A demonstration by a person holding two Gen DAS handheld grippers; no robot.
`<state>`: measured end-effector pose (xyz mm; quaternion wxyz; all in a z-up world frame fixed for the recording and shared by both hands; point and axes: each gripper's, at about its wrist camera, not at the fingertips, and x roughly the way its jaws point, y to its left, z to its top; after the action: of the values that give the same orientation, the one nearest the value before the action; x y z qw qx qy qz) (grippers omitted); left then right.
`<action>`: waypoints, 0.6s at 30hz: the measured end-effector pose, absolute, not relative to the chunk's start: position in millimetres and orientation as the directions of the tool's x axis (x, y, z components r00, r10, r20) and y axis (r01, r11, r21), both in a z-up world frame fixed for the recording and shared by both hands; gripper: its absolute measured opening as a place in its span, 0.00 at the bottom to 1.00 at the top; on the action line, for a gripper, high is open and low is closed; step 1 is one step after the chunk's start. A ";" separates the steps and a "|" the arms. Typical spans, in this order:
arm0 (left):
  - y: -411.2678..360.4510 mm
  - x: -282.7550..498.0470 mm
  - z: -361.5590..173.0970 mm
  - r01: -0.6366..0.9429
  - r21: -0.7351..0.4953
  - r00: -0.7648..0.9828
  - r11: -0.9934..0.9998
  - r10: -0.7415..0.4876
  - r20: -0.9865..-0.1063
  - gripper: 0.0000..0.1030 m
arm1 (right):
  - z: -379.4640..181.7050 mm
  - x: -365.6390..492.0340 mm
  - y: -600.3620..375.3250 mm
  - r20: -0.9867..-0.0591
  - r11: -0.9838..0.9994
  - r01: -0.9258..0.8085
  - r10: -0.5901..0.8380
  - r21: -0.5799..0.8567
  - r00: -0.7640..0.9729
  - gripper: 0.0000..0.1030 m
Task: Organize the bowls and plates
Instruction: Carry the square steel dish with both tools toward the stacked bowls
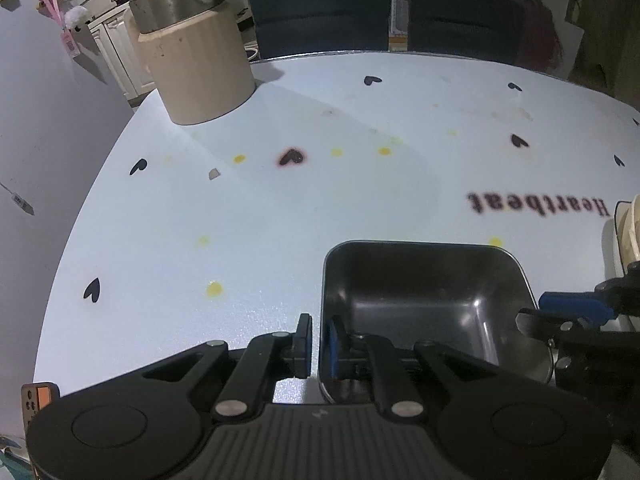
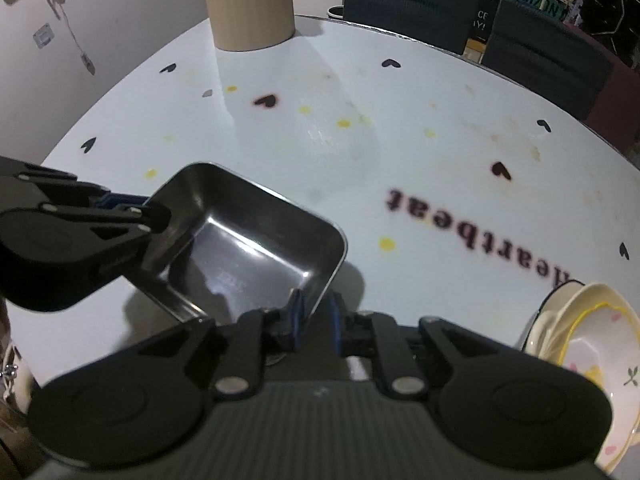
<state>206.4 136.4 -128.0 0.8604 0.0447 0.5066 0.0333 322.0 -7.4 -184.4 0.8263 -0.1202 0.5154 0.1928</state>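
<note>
Both tongs, left tongs [image 1: 319, 344] and right tongs [image 2: 316, 320], pinch opposite walls of the square dark steel tray [image 1: 424, 300] resting on the pale heart-print bench [image 1: 240, 220], so best release evenly, keeping clear of the floral ceramic bowls [image 2: 592, 344] nearby.

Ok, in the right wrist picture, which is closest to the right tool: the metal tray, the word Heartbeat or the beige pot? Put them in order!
From the right tool:
1. Metal tray, its rim between the fingers.
2. Heartbeat lettering, mid-table, to the right.
3. Beige pot, far edge, upper left.
</note>
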 end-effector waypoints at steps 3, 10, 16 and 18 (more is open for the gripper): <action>136.4 207.4 -130.7 -0.008 0.113 0.477 0.994 0.103 -0.873 0.12 | -185.8 324.0 -7.9 -0.901 0.900 -0.436 0.196 0.009 0.386 0.17; 140.4 211.0 -137.2 -0.013 0.084 0.459 0.996 0.081 -0.885 0.14 | -190.1 328.2 -9.0 -0.907 0.899 -0.437 0.192 0.011 0.373 0.18; 140.6 214.2 -143.9 -0.013 0.074 0.441 0.997 0.073 -0.895 0.17 | -193.6 331.3 -12.0 -0.912 0.904 -0.426 0.195 0.025 0.362 0.22; 138.8 215.3 -146.0 -0.009 0.082 0.436 0.997 0.077 -0.896 0.17 | -193.6 331.9 -11.9 -0.912 0.905 -0.425 0.199 0.030 0.358 0.22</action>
<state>215.3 138.8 -146.0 0.8468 0.0322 0.5303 0.0255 331.9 -11.9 -193.6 0.8172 -0.1060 0.5334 0.1907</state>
